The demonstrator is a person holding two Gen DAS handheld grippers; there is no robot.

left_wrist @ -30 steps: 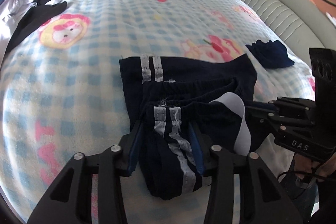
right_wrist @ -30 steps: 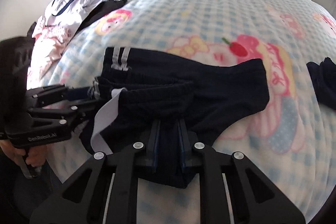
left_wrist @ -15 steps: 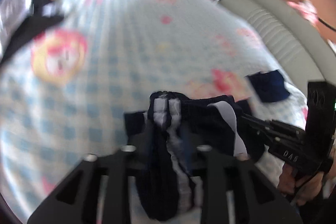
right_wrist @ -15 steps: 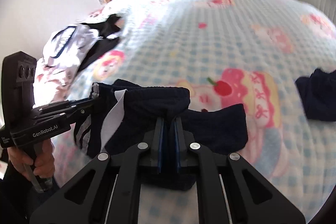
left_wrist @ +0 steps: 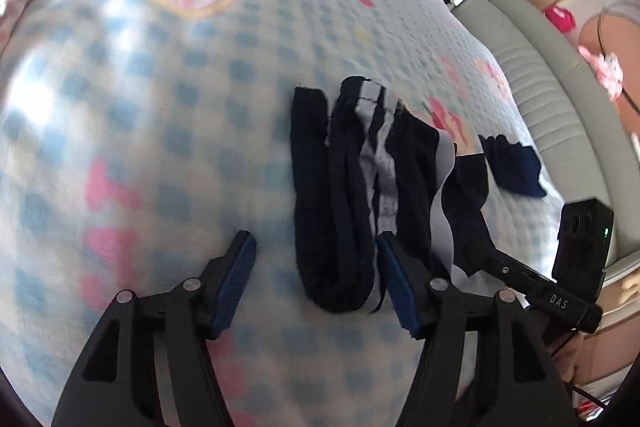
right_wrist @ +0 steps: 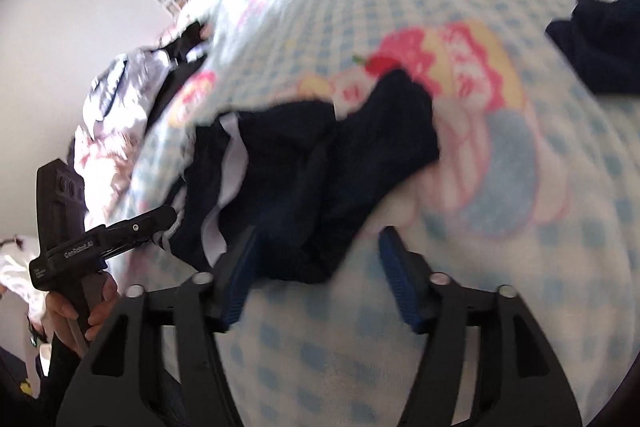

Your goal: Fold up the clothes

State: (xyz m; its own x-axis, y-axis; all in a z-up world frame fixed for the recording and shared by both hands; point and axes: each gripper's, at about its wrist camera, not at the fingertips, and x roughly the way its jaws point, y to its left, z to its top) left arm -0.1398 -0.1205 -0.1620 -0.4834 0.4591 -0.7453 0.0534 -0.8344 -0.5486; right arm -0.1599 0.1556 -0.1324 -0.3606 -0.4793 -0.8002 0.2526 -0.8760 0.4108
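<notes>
Dark navy shorts with white side stripes (left_wrist: 360, 187) lie bunched in a narrow fold on the blue-checked blanket (left_wrist: 140, 87). My left gripper (left_wrist: 316, 267) is open, its jaws straddling the near end of the shorts without gripping. In the right wrist view the shorts (right_wrist: 320, 167) lie crumpled in front of my right gripper (right_wrist: 316, 259), which is open with the fabric's near edge between its jaws. The right gripper also shows in the left wrist view (left_wrist: 532, 279), and the left gripper in the right wrist view (right_wrist: 120, 231).
A small folded navy garment (left_wrist: 512, 167) lies on the blanket to the right, also in the right wrist view (right_wrist: 600, 43). A pile of black and white clothes (right_wrist: 132, 83) sits at the far left. A grey padded bed frame (left_wrist: 560, 75) borders the right side.
Both grippers were shut on the shorts and carried them forward in a fold. Now both have opened and let go, and the shorts lie bunched on the blanket.
</notes>
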